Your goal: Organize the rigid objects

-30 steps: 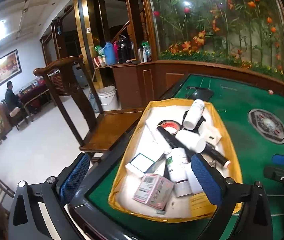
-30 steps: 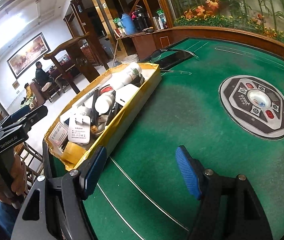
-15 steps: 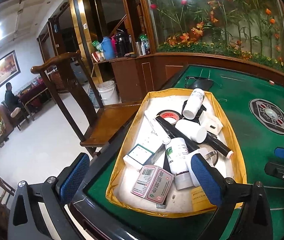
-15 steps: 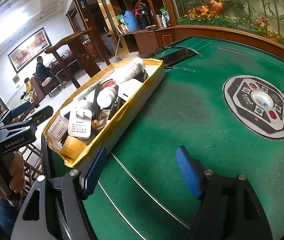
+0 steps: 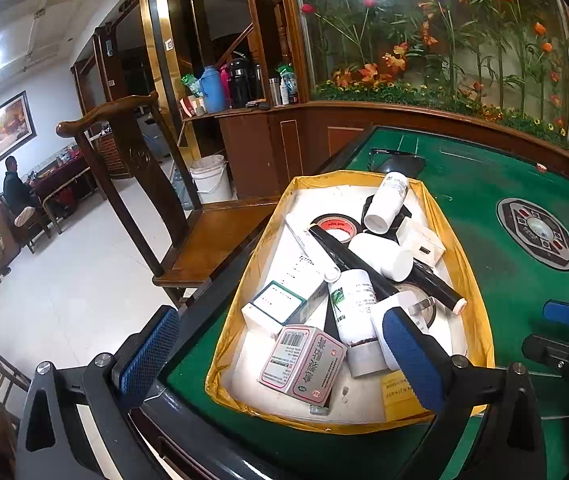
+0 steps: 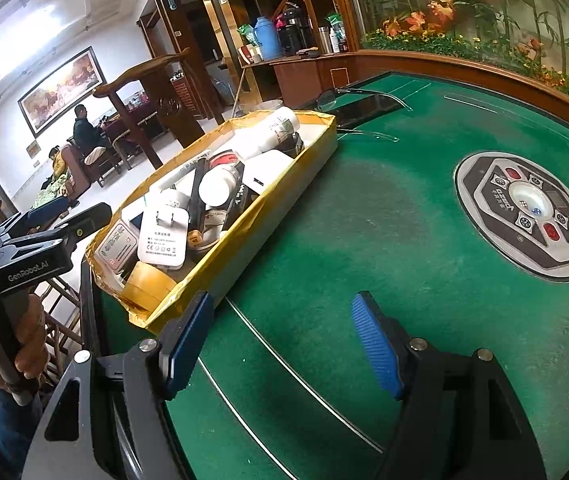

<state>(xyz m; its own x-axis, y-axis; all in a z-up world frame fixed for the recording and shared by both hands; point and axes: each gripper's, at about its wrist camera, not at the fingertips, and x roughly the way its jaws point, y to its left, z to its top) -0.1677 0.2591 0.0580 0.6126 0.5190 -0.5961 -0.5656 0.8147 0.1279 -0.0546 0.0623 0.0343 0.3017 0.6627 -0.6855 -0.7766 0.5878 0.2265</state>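
- On the green felt table (image 6: 364,240), at its near left corner, sits the yellow-lined tray (image 5: 472,280) with all the rigid things heaped in it.
- Above the tray's near end I hold my left gripper (image 5: 280,360), jaws spread wide with nothing between the blue pads; one pad hangs off the table's edge, the other over the tray's contents.
- Just ahead of it lies a pink medicine box (image 5: 304,364), flat on the tray floor, beside a white bottle (image 5: 354,304) lying on its side.
- A long black tube (image 5: 384,272) runs slantwise across the heap, over a roll of black tape (image 5: 334,226).
- From my right side, a white plug adapter (image 6: 163,240) lies face up near the tray's front.
- My right gripper (image 6: 280,344) hangs over bare felt just beside the tray, jaws apart and empty.
- My left hand (image 6: 8,344) grips its handle.
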